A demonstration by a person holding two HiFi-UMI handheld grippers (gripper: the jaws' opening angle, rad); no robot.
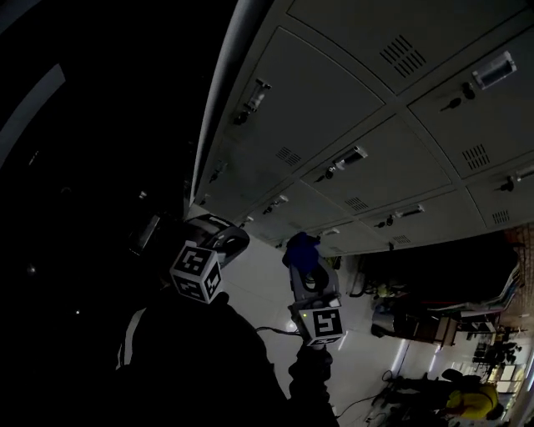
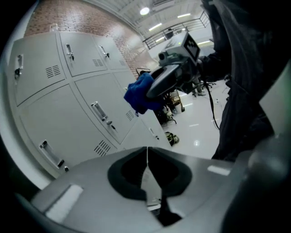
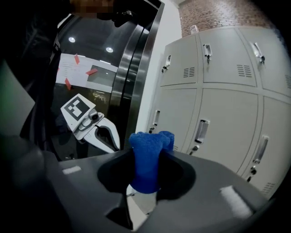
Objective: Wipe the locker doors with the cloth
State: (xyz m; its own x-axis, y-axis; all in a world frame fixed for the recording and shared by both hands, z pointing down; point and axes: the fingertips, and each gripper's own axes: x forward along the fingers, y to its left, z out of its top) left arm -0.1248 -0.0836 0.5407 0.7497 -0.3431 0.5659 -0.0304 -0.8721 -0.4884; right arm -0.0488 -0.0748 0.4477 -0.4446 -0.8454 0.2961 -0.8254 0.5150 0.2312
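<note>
A bank of grey locker doors (image 1: 350, 108) with handles and vent slots fills the upper right of the head view. It also shows in the left gripper view (image 2: 59, 104) and the right gripper view (image 3: 218, 113). My right gripper (image 1: 302, 265) is shut on a bunched blue cloth (image 3: 146, 168), which sticks up past its jaws. The cloth (image 1: 299, 248) hangs a short way off the lower lockers, not touching them. My left gripper (image 1: 235, 242) sits just left of it, jaws shut with nothing between them (image 2: 147, 152).
A steel pillar and dark glass door (image 3: 132, 82) stand left of the lockers. The glossy white floor (image 1: 259, 292) runs below. Chairs and clutter (image 1: 434, 321) sit at the lower right, with a yellow object (image 1: 467, 400) near the corner. A brick wall (image 3: 213, 13) rises above the lockers.
</note>
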